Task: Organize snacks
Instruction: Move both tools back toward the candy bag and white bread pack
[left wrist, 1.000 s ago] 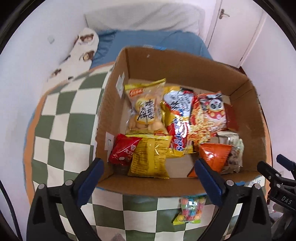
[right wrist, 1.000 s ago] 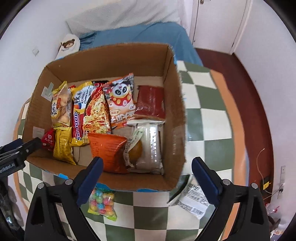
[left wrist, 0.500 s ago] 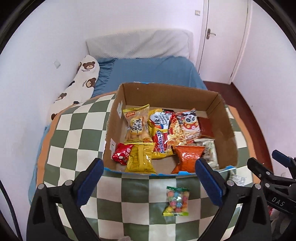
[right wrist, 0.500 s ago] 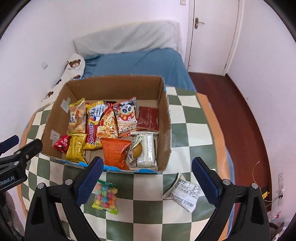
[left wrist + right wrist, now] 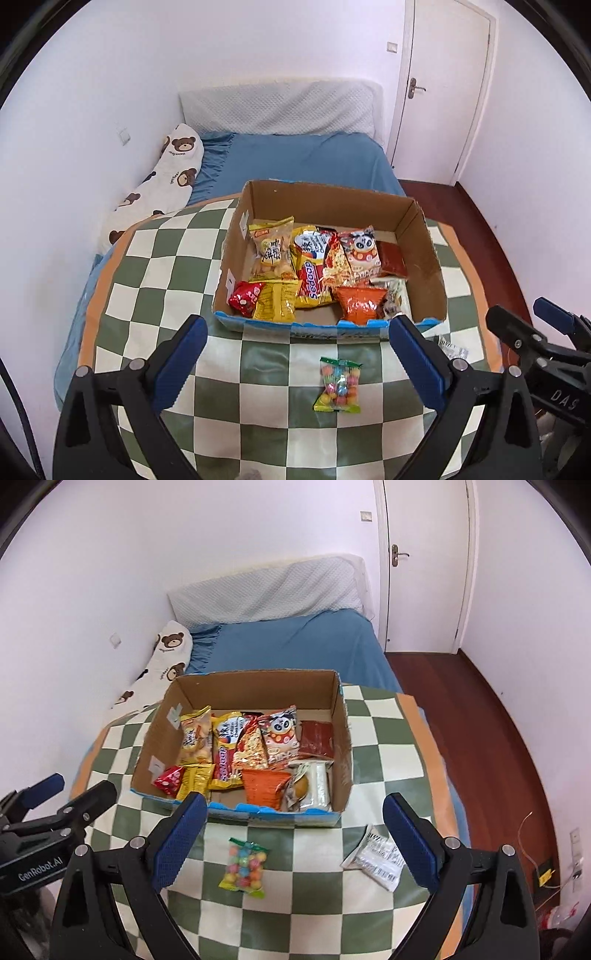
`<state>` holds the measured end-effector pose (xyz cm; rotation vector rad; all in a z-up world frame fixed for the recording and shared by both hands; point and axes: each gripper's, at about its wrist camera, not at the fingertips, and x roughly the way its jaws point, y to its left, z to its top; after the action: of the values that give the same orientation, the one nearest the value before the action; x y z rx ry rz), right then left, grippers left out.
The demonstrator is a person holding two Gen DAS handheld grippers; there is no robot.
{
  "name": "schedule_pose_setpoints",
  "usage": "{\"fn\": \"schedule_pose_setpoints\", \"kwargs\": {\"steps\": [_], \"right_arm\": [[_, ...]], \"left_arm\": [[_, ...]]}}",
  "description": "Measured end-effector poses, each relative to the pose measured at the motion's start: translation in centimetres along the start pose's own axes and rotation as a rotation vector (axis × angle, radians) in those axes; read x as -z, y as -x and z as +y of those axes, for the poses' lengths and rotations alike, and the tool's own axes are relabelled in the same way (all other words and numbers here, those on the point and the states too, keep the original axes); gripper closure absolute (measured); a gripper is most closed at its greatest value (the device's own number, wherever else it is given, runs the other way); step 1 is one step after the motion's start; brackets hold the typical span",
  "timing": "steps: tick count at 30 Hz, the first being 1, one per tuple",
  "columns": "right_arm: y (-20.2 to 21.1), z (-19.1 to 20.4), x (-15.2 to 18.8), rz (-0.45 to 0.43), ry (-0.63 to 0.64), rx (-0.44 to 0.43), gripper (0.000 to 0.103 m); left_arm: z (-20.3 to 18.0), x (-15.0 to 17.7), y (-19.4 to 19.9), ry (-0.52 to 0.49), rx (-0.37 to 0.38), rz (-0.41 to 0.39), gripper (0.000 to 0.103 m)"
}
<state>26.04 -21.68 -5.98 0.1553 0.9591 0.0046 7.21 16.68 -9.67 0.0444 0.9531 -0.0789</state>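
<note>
A cardboard box (image 5: 430,258) (image 5: 341,738) on the checkered table holds several snack packets, among them an orange one (image 5: 360,302) (image 5: 262,784). In front of the box lies a clear bag of coloured candy balls (image 5: 338,386) (image 5: 243,867). A white packet (image 5: 376,853) (image 5: 452,345) lies to its right. My left gripper (image 5: 301,363) hovers open and empty above the candy bag's near side. My right gripper (image 5: 295,845) is also open and empty, between the candy bag and the white packet. Each gripper shows at the edge of the other's view.
A green and cream checkered cloth (image 5: 166,266) (image 5: 384,746) covers the table. Behind it stands a bed with a blue sheet (image 5: 295,162), a bear-print pillow (image 5: 166,173) and a white door (image 5: 424,554). Dark wooden floor (image 5: 480,709) lies at the right.
Both grippers have pulled back and risen away from the box, so the box looks smaller and the candy bag and white packet now sit fully in view. Jaws stayed open.
</note>
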Motion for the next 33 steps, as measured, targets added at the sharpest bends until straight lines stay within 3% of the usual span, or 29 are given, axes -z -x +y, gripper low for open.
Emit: {"fn": "schedule_pose_setpoints", "kwargs": {"steps": [3,6,12,16,23,27,30,33], "right_arm": [[-0.7,-1.7,0.9,0.038,-0.044,-0.011,0.003],[-2.6,-4.6,2.1,0.095,-0.099,0.009,0.003],[-9.4,-10.6,4.8,0.263,-0.157,0.084,0.003],[-15.1,-13.4,6.4,0.378,-0.127,0.072,0.003],[-22.6,-17.2,8.6,0.525,-0.177,-0.048,0.003],[-22.8,-16.4,10.7,0.623,-0.253,-0.232,0.003],[-21.7,-15.3,10.5,0.592,-0.171,-0.189,0.003],[-21.6,-13.1,9.8,0.533,0.063,-0.061,0.003]], "left_arm": [[-0.8,0.9,-1.3,-0.012,0.007,0.039,0.001],[-1.6,2.6,-4.6,-0.009,0.028,0.142,0.000],[-3.6,6.7,-11.4,-0.024,0.025,0.311,0.000],[-4.3,9.2,-15.2,-0.033,0.008,0.405,0.000],[-5.7,11.8,-19.0,-0.056,-0.011,0.480,0.000],[-6.7,12.6,-20.1,-0.080,-0.005,0.498,0.000],[-7.4,13.1,-21.2,-0.112,-0.013,0.515,0.000],[-8.3,13.7,-22.7,-0.159,-0.016,0.549,0.000]]}}
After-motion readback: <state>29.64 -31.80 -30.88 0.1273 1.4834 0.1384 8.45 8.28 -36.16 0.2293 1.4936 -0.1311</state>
